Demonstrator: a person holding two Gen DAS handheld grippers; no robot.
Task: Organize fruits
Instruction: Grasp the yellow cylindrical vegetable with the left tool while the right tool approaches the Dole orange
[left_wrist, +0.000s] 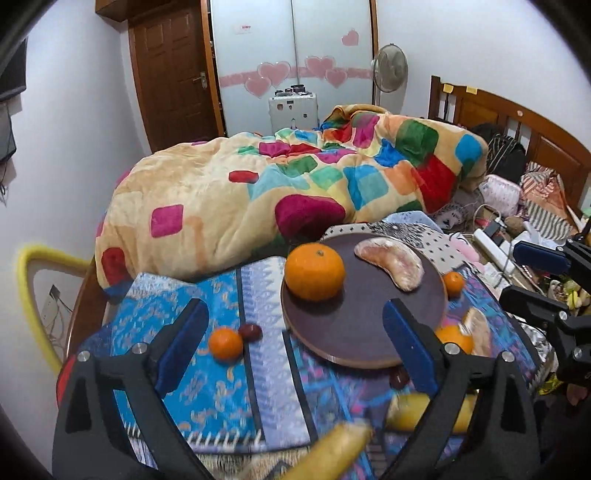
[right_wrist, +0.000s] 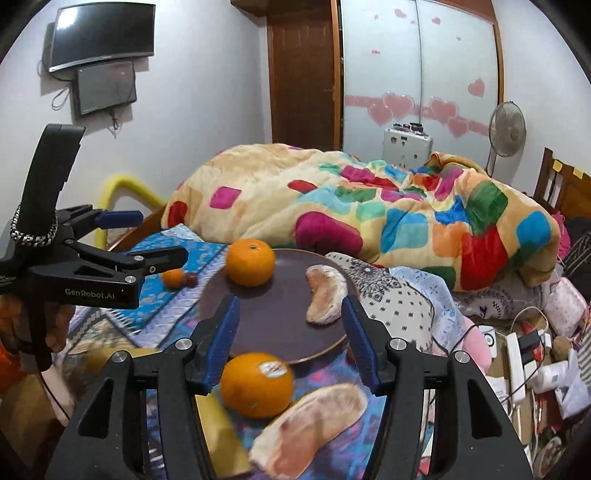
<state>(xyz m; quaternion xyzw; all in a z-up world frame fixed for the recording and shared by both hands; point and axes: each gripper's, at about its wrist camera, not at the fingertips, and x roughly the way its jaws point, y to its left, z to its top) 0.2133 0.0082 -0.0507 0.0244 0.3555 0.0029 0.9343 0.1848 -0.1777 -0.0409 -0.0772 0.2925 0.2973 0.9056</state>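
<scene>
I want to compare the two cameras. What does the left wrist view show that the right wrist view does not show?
Only the left wrist view shows a small orange beyond the plate's right edge. Only the right wrist view shows two wall screens and the sticker on the near orange. Both show the brown plate carrying a large orange and a pomelo segment.

Both your wrist cameras look down along their fingers, close over the round dark-brown plate (left_wrist: 364, 325) (right_wrist: 273, 328) they share.

Even indoor light, soft shadows, strong fisheye bending, dark vignetted corners, motion blur along the bottom
</scene>
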